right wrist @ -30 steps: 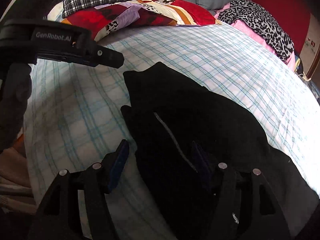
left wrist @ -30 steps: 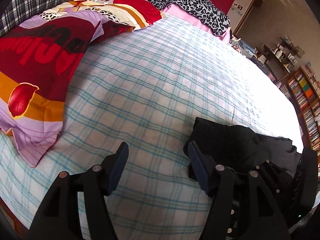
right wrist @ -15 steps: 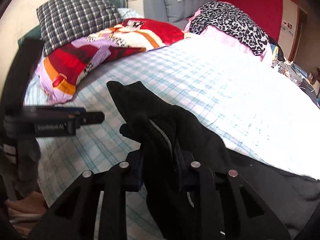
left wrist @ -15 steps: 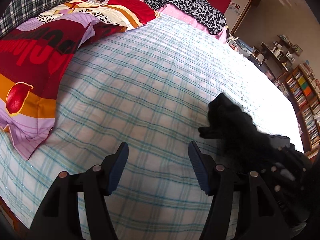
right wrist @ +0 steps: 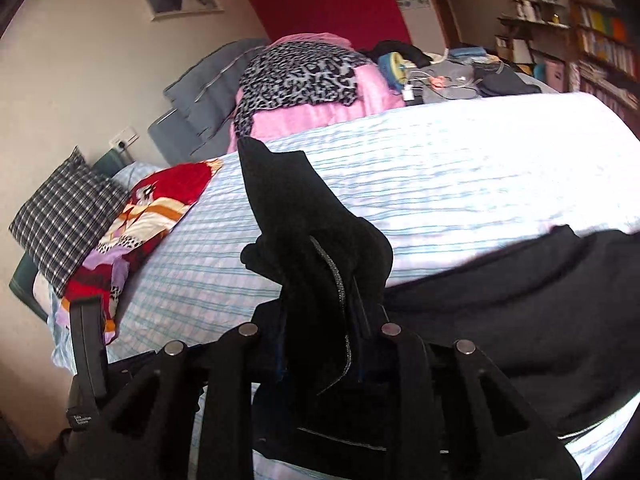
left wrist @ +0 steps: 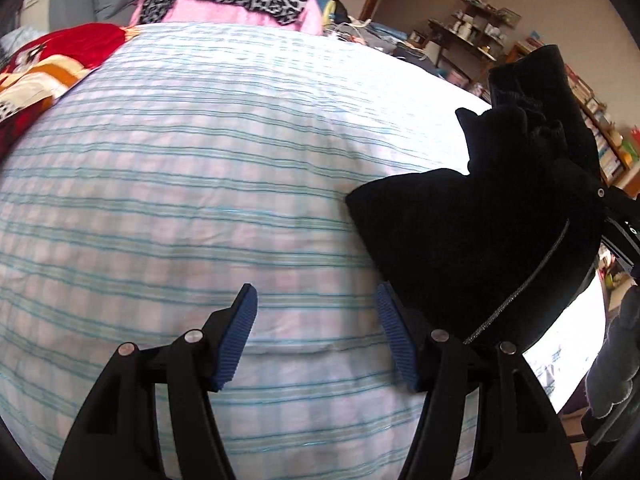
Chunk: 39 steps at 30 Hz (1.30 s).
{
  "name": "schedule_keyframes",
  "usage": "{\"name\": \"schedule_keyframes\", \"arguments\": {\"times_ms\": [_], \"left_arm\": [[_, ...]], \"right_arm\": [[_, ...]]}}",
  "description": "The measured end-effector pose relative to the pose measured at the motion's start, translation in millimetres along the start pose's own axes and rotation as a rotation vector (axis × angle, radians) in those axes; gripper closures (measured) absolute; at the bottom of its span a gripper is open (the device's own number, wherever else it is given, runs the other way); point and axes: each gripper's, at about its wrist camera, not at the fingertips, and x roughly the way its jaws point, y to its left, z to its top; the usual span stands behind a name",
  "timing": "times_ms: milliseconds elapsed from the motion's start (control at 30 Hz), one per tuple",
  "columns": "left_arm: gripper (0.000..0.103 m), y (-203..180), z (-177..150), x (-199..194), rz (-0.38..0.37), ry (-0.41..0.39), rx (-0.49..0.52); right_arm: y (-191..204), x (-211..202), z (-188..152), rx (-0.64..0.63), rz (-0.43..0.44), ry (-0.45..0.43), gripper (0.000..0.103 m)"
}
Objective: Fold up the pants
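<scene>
While the right claw (right wrist: 320, 344) clamps the black pants (right wrist: 304, 216), the left claw (left wrist: 316, 332) gapes empty over the checked bed (left wrist: 200, 160); pillows (right wrist: 132, 216) lie far left.

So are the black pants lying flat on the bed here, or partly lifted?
Partly lifted: the right gripper pinches a bunched end of the black pants above the checked sheet; the rest trails on it.

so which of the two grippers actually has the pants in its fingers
The right gripper: its fingers are pinched on a bunched fold of the black pants. The left gripper stands open over the checked bedsheet, holding nothing.
</scene>
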Motion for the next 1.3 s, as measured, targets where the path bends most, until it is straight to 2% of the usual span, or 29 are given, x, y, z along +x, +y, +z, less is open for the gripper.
{"name": "schedule_keyframes", "arguments": {"times_ms": [200, 367, 533, 600, 733, 800, 867, 933, 1000, 1067, 1133, 1300], "left_arm": [[0.041, -75.5, 2.3, 41.8, -0.065, 0.054, 0.121], [0.041, -114.8, -6.3, 66.2, -0.045, 0.093, 0.223], [0.038, -131.7, -17.0, 81.8, -0.005, 0.102, 0.297], [0.037, -134.6, -20.2, 84.0, 0.012, 0.100, 0.304], [0.036, -134.5, -18.1, 87.3, 0.013, 0.102, 0.295], [0.035, -133.8, -17.8, 88.7, 0.015, 0.101, 0.293], [0.033, -134.5, -18.6, 88.9, 0.020, 0.100, 0.290], [0.032, -135.9, -18.3, 90.2, 0.023, 0.102, 0.283], [0.032, -137.9, -18.6, 90.7, 0.029, 0.102, 0.281], [0.031, -141.6, -19.2, 89.9, 0.040, 0.100, 0.285], [0.030, -143.6, -19.5, 89.3, 0.053, 0.095, 0.292], [0.028, -144.8, -19.0, 90.5, 0.063, 0.093, 0.284]], "right_arm": [[-96.9, -27.7, -23.6, 0.186, -0.049, -0.006, 0.079], [-152.0, -40.6, -43.8, 0.284, -0.045, -0.016, 0.078], [-180.5, -40.9, -60.4, 0.293, -0.088, 0.010, 0.077], [-192.6, -43.4, -66.5, 0.317, -0.115, 0.018, 0.067], [-210.8, -64.4, -69.4, 0.335, -0.247, -0.027, 0.066], [-213.0, -77.4, -65.8, 0.316, -0.329, -0.064, 0.066], [-203.0, -87.3, -62.9, 0.245, -0.384, -0.107, 0.066], [-183.8, -86.7, -59.6, 0.155, -0.356, -0.114, 0.066], [-165.3, -75.4, -58.9, 0.078, -0.303, -0.085, 0.066], [-151.3, -58.7, -60.7, 0.005, -0.285, -0.042, 0.066], [-141.3, -40.7, -59.3, -0.049, -0.310, -0.010, 0.066], [-149.8, -15.7, -64.0, -0.051, -0.366, 0.053, 0.066]]}}
